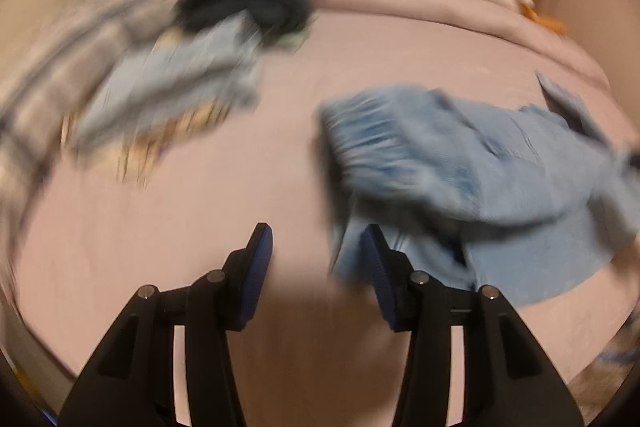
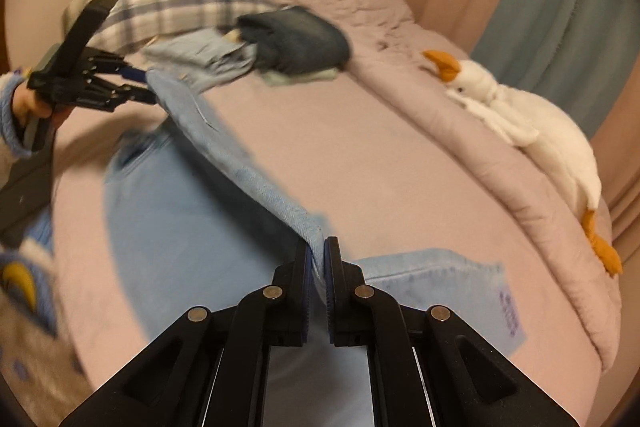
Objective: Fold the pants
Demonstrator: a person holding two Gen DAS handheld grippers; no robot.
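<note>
Best done by keeping the edge of the light blue pants [image 2: 224, 163] taut between both grips and carrying it across in one level sweep, laying it square on the half spread on the bed [image 2: 360, 155] (blur makes edge alignment hard to judge). Left tool [image 1: 318, 247]: parted about halfway, nothing between the pads from its own camera, though from the right wrist view its tips seem to meet the far end of the raised edge; cannot tell if gripped. Right tool [image 2: 317, 247]: clenched on the near end of that denim edge.
</note>
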